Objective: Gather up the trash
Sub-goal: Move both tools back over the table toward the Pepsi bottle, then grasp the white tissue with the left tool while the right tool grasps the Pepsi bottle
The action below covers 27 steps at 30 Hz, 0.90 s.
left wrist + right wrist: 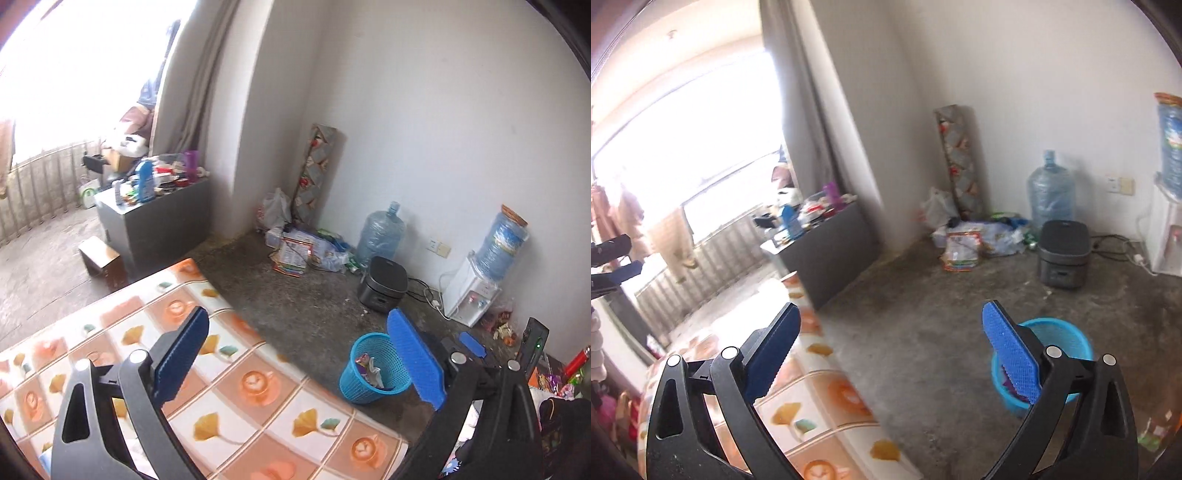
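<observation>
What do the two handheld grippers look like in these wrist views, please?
Both look alike. The left gripper and right gripper each have black, curved linkage arms with triangular cut-outs, round silver pivot pins, and flat, blue, finely textured finger pads. No cables or sleeves are visible.

White walls [424, 110], bare concrete floor [295, 295] — bright window [74, 74], grey curtain [195, 74].

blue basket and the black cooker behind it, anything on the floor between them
Between the blue basket and black cooker the left wrist view shows only bare concrete floor.
</observation>
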Available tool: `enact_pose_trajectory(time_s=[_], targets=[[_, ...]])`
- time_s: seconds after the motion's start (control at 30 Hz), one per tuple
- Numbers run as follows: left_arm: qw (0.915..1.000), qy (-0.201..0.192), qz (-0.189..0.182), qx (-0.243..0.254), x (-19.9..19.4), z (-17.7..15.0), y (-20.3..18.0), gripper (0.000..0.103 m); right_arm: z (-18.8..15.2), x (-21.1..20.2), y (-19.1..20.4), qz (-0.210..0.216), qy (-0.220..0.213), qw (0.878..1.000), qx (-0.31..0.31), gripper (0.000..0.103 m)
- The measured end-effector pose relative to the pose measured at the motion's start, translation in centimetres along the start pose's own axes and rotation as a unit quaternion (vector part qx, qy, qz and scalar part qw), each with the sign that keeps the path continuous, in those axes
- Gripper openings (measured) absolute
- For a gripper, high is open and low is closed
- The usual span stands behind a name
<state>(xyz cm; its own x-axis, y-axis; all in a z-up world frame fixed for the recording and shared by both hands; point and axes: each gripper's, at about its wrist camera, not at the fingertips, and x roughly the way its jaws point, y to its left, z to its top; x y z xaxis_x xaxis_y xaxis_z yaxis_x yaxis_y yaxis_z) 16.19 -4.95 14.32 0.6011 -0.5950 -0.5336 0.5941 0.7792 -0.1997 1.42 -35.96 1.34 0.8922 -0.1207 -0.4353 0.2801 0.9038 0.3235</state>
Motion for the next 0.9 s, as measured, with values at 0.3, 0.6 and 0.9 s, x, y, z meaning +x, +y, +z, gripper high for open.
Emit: enact_pose_trajectory(time_s=[0.3, 0.6, 0.9], targets=[[0.9876, -0.018, 0.142, -0.065, -12.4, -8.8, 9.1, 0.095, -2.0, 2.6, 9.5, 0.185, 0.095, 0.976, -0.057, 0.095], [0.9791, 0.004, 0.158, -0.128, -14.9, -16.1, 12.9, 0.09, -5.8, 4.4, 18.2, 0.281, 0.202, 0.932, -0.107, 0.092], [0.9762, 0.025, 0.092, -0.195, -12.3, -17.9, 16.9, 0.062, -8.7, 4.9, 23.7, 0.302, 0.258, 0.904, -0.157, 0.086]])
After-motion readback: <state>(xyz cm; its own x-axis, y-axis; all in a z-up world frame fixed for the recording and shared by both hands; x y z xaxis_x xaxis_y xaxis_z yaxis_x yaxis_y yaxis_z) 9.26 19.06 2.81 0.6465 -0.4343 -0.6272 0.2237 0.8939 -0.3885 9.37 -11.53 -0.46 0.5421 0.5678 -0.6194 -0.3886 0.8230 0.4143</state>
